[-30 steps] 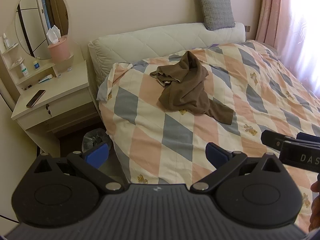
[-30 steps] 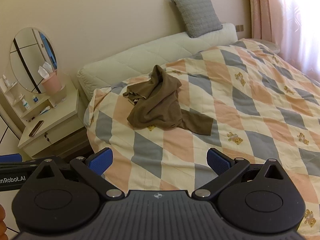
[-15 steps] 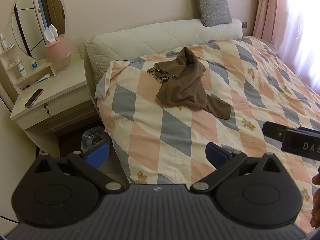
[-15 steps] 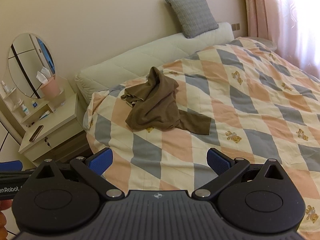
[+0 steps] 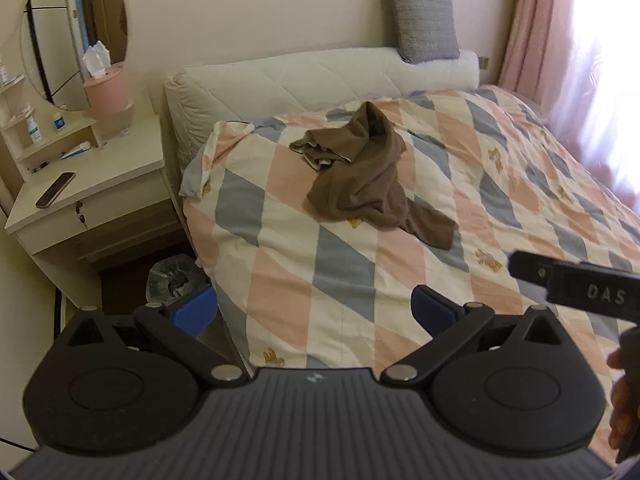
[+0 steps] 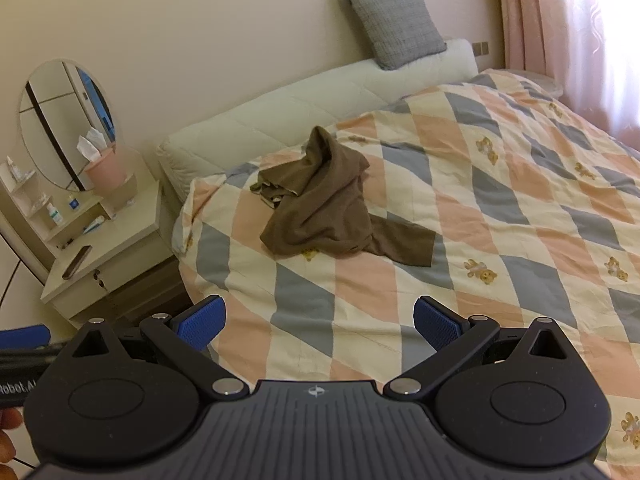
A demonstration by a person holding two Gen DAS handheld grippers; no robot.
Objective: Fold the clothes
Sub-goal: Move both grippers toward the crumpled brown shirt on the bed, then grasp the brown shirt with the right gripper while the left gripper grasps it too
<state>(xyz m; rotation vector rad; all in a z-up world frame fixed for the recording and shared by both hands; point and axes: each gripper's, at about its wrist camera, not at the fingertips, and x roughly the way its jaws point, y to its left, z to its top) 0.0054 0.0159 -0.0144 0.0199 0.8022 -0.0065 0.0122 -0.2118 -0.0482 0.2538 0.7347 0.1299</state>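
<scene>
On the checked quilt (image 5: 360, 280) lies a crumpled brown garment (image 5: 368, 176); both tools (image 5: 314, 310) (image 6: 320, 322) gape empty.

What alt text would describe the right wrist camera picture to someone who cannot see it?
A crumpled brown garment lies unfolded on a bed's checked quilt, well ahead of the open, empty right gripper. A nightstand with a round mirror stands to the left.

Soft daylight glare through the pink curtain (image 5: 528, 28), strong fisheye bending, dark corners, mild blur.
</scene>
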